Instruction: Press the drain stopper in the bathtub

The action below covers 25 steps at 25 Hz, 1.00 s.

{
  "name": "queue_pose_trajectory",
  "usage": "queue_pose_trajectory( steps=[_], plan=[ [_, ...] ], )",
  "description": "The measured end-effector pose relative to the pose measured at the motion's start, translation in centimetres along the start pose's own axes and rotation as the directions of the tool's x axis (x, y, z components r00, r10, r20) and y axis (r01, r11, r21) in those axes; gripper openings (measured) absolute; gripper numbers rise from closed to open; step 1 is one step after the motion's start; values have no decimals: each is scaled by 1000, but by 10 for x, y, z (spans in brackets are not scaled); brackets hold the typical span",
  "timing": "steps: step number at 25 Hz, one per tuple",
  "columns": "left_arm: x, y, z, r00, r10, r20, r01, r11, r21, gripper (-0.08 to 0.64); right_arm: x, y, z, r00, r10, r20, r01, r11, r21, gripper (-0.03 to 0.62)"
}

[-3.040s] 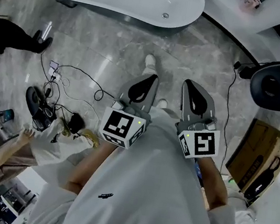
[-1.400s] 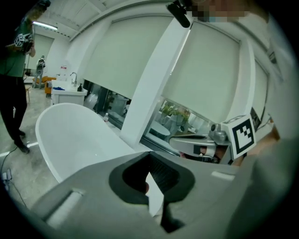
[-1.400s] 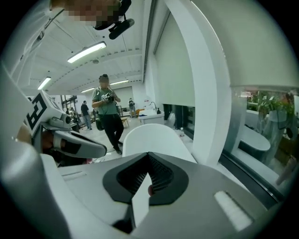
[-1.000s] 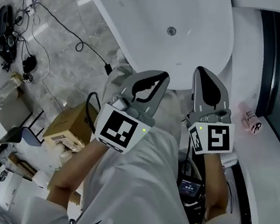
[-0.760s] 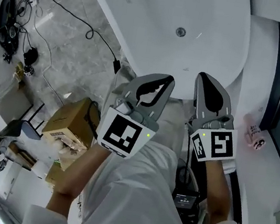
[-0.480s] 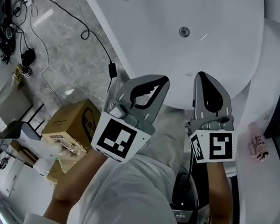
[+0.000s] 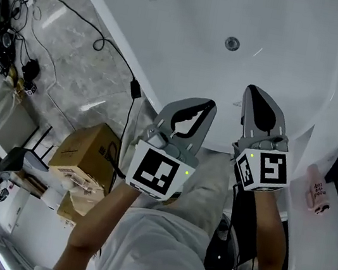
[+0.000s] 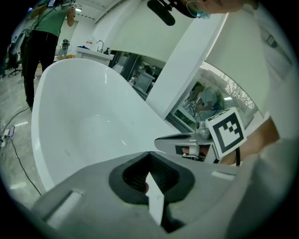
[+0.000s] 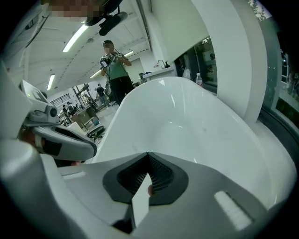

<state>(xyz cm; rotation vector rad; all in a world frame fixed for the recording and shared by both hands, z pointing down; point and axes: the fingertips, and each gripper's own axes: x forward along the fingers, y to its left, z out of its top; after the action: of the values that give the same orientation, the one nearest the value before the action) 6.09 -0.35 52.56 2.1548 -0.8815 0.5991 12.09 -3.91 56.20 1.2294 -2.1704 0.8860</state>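
Observation:
The white bathtub (image 7: 194, 20) fills the top of the head view. Its round metal drain stopper (image 7: 232, 43) sits in the tub floor, beyond both grippers. My left gripper (image 7: 210, 105) is shut and empty, its tip over the tub's near rim. My right gripper (image 7: 254, 89) is also shut and empty, reaching further over the basin, a short way below and right of the stopper. The left gripper view looks along shut jaws into the tub (image 8: 84, 121). In the right gripper view the tub (image 9: 187, 130) curves ahead; I cannot make out the stopper there.
A grey marble floor (image 7: 72, 63) with a black cable (image 7: 132, 83) lies left of the tub. A cardboard box (image 7: 86, 149) stands by my left arm. A pink bottle (image 7: 316, 194) lies on the white ledge at right. A person in green (image 9: 114, 65) stands beyond the tub.
The tub was far across the floor three seconds ago; it is now right under me. Both shut grippers have moved forward over its rim, and the stopper has drawn nearer.

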Motion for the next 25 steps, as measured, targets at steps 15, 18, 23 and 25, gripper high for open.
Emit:
queue_pose_trajectory(
  steps=[15, 18, 23, 25],
  plan=[
    [85, 52, -73, 998, 60, -30, -64, 985, -162, 5, 106, -57, -89, 995, -14, -98, 15, 1000, 8, 5],
    [99, 59, -84, 997, 67, -31, -71, 985, -157, 3, 126, -69, -113, 991, -25, -129, 25, 1000, -4, 5],
    [125, 71, -108, 996, 81, -43, -87, 984, -155, 5, 164, -89, -151, 984, -47, -173, 46, 999, -8, 5],
    [135, 75, -118, 994, 96, -51, -103, 981, -167, 3, 176, -97, -164, 982, -54, -180, 55, 999, 0, 5]
  ],
)
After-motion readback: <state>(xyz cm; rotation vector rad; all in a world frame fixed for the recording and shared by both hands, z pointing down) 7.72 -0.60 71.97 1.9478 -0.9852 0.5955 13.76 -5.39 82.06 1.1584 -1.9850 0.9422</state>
